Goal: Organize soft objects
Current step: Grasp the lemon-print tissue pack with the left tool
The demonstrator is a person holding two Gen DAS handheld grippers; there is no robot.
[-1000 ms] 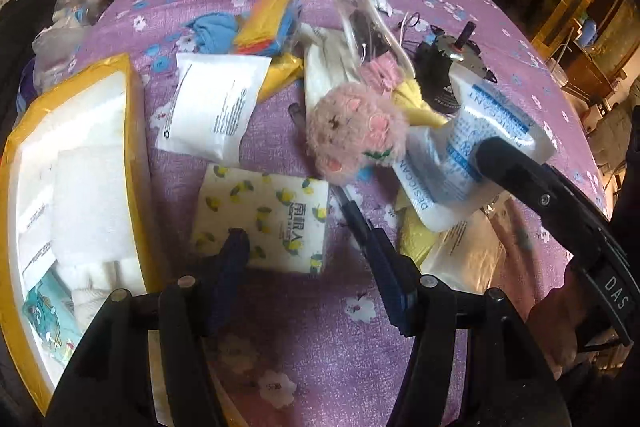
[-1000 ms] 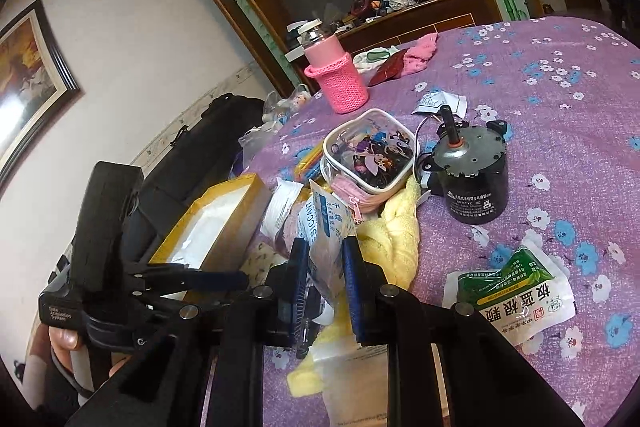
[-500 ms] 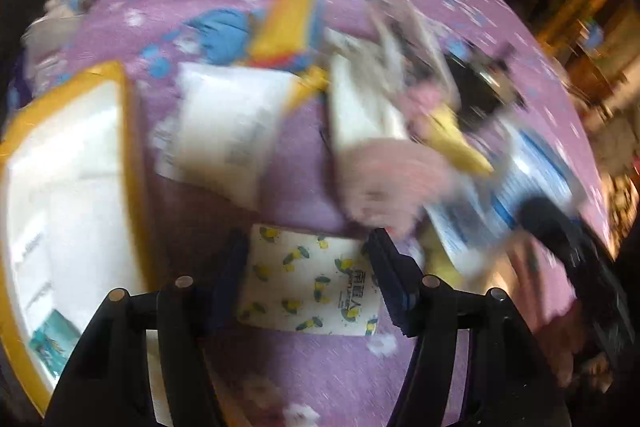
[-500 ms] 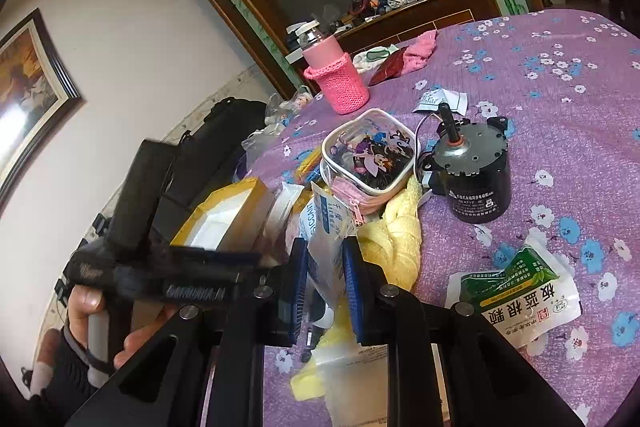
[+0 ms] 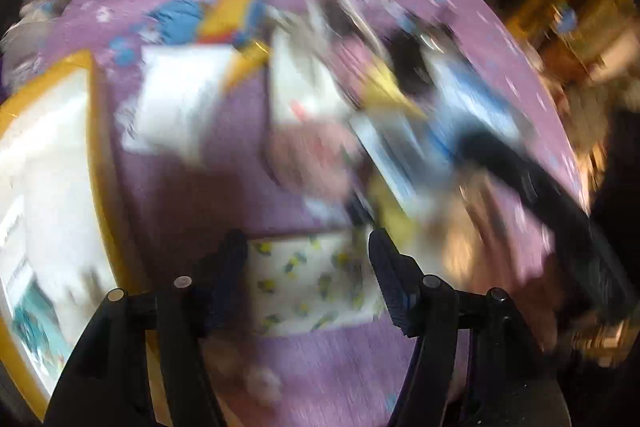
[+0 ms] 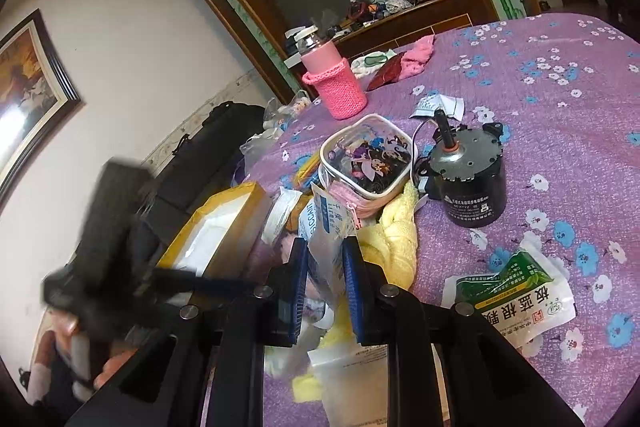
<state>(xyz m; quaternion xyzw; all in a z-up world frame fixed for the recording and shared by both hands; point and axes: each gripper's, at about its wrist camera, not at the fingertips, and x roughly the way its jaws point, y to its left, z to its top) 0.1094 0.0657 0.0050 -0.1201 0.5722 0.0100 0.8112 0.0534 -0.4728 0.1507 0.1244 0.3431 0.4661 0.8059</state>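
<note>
Fingers of my right gripper (image 6: 326, 283) pinch the desiccant pouch (image 6: 325, 227) above the worktop (image 6: 580, 75).
My left gripper (image 5: 306, 259) is wide apart around the lemon-print tissue pack (image 5: 312, 283) on the cloth, beside the yellow box (image 5: 100, 155); this view is blurred.

Open left tool (image 5: 306, 269) astride lemon-print tissue pack (image 5: 310, 281), blurred.

Left claw (image 5: 308, 263) spread wide, fingers (image 5: 390, 277) apart, low over the surface, blurred in both views. Right claw (image 6: 326, 267) clamped nearly closed on a desiccant pouch (image 6: 324, 227), blue pads (image 6: 352, 279) pressing both faces, raised off the surface.
</note>
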